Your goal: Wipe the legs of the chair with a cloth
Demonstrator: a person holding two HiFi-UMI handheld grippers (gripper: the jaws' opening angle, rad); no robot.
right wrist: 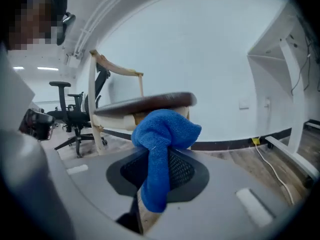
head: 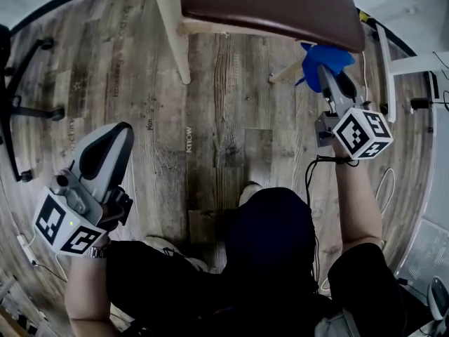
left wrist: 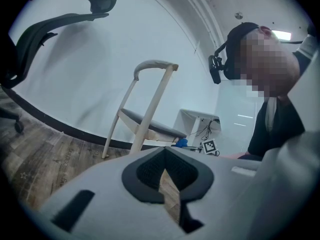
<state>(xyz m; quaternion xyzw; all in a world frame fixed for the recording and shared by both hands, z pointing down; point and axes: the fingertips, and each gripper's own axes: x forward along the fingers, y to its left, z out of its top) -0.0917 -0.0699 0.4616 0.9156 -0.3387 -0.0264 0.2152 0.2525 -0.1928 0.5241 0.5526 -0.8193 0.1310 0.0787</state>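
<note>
Well to the left of the wooden chair, one black office chair is being shown only by its wheeled base. Nearer to the wooden chair, but apart from it on its left and toward the person, the left gripper is being held above the plank floor. Its two jaws are being held pressed together at the tips, with nothing pinched between them. Of the wooden chair, one brown seat and two pale legs are being seen from above: a left-hand leg and a right-hand leg. Just beside the top of the right-hand leg, below the seat's corner, one blue cloth is being pinched between the two jaws of the right gripper. A bunched end is standing above the tips and a tail is hanging below. Whether cloth and leg are touching cannot be told. To the right of the wooden chair, one white desk leg is being shown.
</note>
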